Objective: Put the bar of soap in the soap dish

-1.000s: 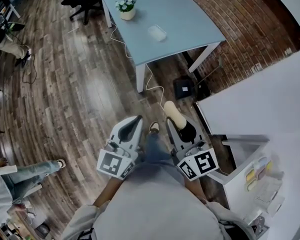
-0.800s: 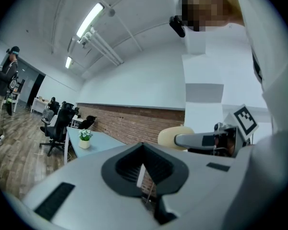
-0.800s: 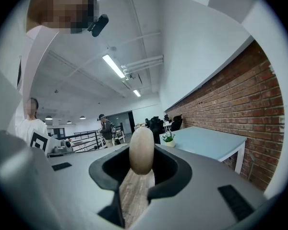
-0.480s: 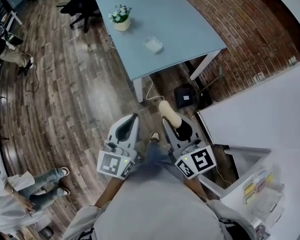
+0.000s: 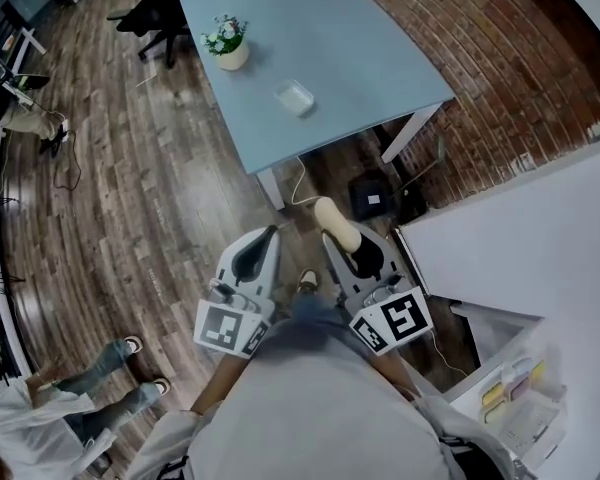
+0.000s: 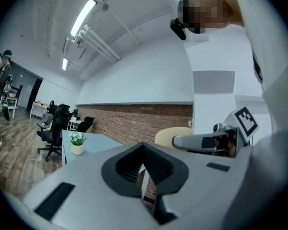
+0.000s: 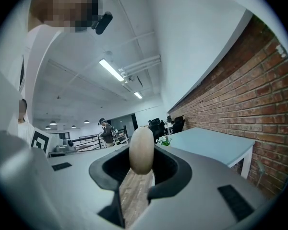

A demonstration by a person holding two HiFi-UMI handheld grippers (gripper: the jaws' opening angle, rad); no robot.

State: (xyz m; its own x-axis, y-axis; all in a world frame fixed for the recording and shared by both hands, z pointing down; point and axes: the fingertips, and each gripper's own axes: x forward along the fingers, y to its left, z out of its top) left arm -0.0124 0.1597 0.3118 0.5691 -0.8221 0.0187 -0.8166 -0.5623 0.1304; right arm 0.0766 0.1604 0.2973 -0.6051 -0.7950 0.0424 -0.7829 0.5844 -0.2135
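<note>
The right gripper (image 5: 348,248) has the bar of soap (image 5: 336,223) clamped between its jaws. They stand fairly wide around it, and the bar pokes up past the tips. It's out over the wooden floor (image 5: 130,188), short of the near edge of the blue table (image 5: 370,38). The soap dish (image 5: 294,96) sits on the tabletop toward that near edge, well apart from the soap. A flower pot (image 5: 226,44) stands by the left edge. The left gripper (image 5: 268,240) is alongside, jaws drawn together on nothing.
</note>
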